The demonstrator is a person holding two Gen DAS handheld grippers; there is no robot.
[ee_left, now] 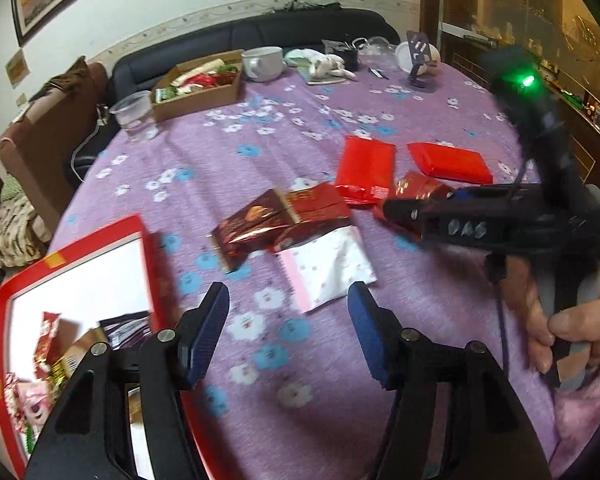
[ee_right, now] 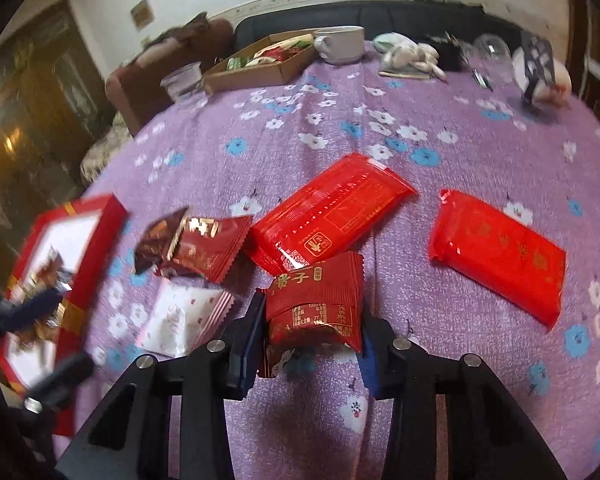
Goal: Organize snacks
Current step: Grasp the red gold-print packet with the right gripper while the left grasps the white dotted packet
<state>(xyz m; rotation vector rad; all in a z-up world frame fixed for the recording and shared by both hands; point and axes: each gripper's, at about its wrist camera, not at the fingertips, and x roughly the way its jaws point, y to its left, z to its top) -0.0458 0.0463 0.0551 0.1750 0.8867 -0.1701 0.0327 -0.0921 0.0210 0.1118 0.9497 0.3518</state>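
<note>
Left wrist view: the left gripper (ee_left: 288, 320) hangs released over the purple flowered tablecloth (ee_left: 300, 128). Five loose packets show: two flat bright-red foil packets (ee_left: 366, 168), two dark-red ones, one white-and-pink. The red-rimmed white box (ee_left: 72, 248) sits left.

Right wrist view: the right gripper (ee_right: 310, 316) clenches a small dark-red snack packet (ee_right: 314, 300) marked "子", long axis pointing away from the camera, just above the cloth.

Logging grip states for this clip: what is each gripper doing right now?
Left gripper: open, nothing between its jaws.
Right gripper: closed on a small red snack packet.
</note>
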